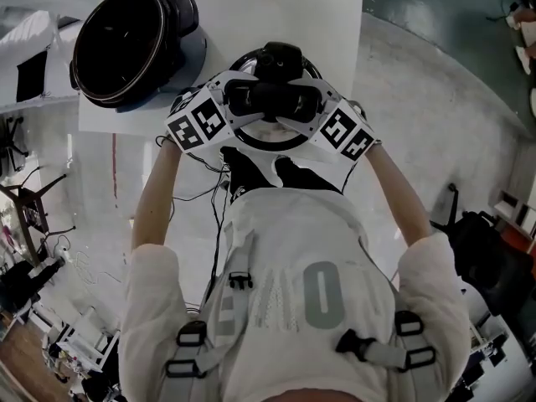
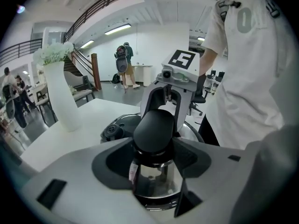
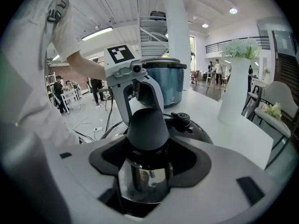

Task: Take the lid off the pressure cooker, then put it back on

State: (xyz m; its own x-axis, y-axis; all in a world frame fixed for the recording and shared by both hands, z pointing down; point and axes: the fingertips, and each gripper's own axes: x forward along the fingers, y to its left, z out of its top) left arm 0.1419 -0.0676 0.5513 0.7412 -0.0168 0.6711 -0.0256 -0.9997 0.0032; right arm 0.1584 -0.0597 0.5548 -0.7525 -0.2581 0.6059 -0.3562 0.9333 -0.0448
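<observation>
Lid (image 1: 283,143): dark, shallow dome with a bright chrome rim. It sits upper centre of the head view, at the near edge of the white worktop (image 1: 243,15); whether it rests there or is lifted is unclear. Off to one side it carries a small black valve knob (image 3: 181,119).

Handle (image 1: 272,97): smooth, rounded matte black bar on a mirror-polished stem.

Cooker pot (image 1: 126,44): round and open, black inside with a metallic rim, upper left and apart from the lid. Its outer wall is blue-grey.

Tall matte white vase (image 2: 63,97) stands further back.

Left gripper (image 1: 239,99) and right gripper (image 1: 310,103) meet nose to nose, both tilted down. Each has its jaws part-closed on opposite ends of the handle. Both forearms reach forward, elbows out, converging on the lid.
</observation>
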